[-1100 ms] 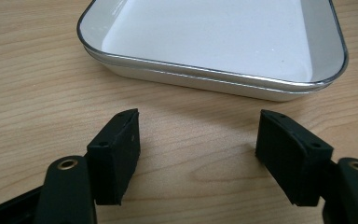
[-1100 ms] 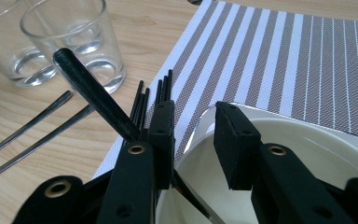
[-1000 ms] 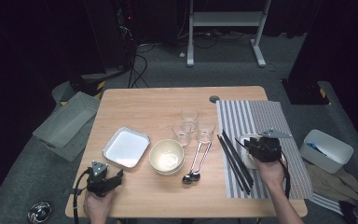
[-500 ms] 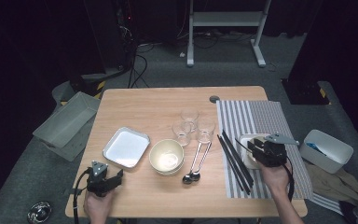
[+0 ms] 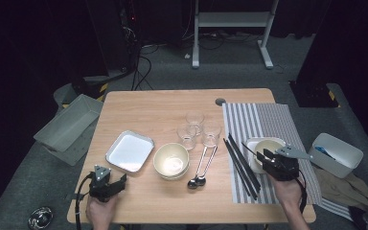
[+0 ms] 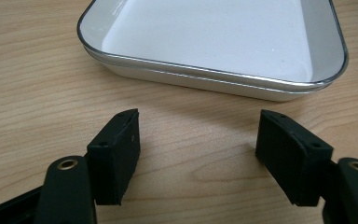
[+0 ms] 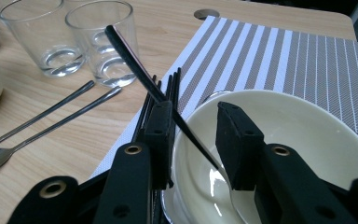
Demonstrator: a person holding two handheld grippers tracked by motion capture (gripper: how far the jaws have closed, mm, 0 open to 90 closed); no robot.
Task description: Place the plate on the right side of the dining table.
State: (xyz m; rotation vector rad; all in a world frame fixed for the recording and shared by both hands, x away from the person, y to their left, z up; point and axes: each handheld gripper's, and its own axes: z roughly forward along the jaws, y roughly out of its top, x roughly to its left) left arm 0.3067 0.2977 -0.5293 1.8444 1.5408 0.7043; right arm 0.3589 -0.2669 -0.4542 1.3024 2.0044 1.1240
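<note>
Item: round cream ceramic bowl (image 7: 307, 149) on the grey-and-white striped placemat (image 7: 298, 56), a black-handled spoon (image 7: 168, 98) leaning inside. Right gripper (image 7: 193, 140) straddles the handle, jaws part open, pads apparently not pressing. Left gripper (image 6: 198, 149) wide open, holding nothing, near the white rectangular tray (image 6: 214, 37). Place setting seems barely begun: chopsticks, spoons, glasses unplaced.

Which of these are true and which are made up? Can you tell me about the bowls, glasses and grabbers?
1. Three glasses stand on the table. True.
2. The left gripper holds the white tray. False: its jaws are open, short of the tray.
3. Two spoons lie on the striped mat. False: they lie on bare wood.
4. A dark-handled spoon leans in the bowl at the right gripper. True.
</note>
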